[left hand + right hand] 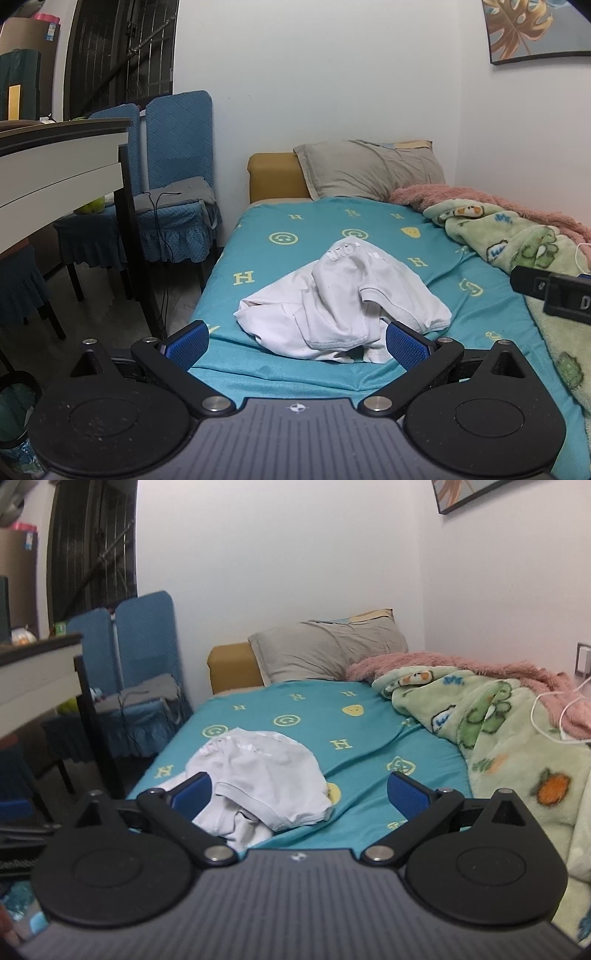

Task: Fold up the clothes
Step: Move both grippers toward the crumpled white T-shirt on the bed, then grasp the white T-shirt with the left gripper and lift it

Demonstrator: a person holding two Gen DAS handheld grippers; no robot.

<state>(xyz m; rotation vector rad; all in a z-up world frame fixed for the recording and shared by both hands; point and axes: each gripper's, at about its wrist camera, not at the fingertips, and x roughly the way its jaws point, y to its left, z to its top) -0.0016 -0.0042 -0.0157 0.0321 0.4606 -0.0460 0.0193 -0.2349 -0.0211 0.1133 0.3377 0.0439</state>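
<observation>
A crumpled white garment lies in a heap on the teal bed sheet, toward the near left part of the bed. My left gripper is open just before the heap's near edge, blue pads on either side of it. In the right wrist view the same white garment sits low and left. My right gripper is open, its left pad close against the cloth and its right pad over bare sheet. The right gripper's body shows at the left view's right edge.
A grey pillow and a yellow headboard are at the far end. A green cartoon blanket over a pink fluffy one with a white cable fills the bed's right side. Blue-covered chairs and a white table stand left of the bed.
</observation>
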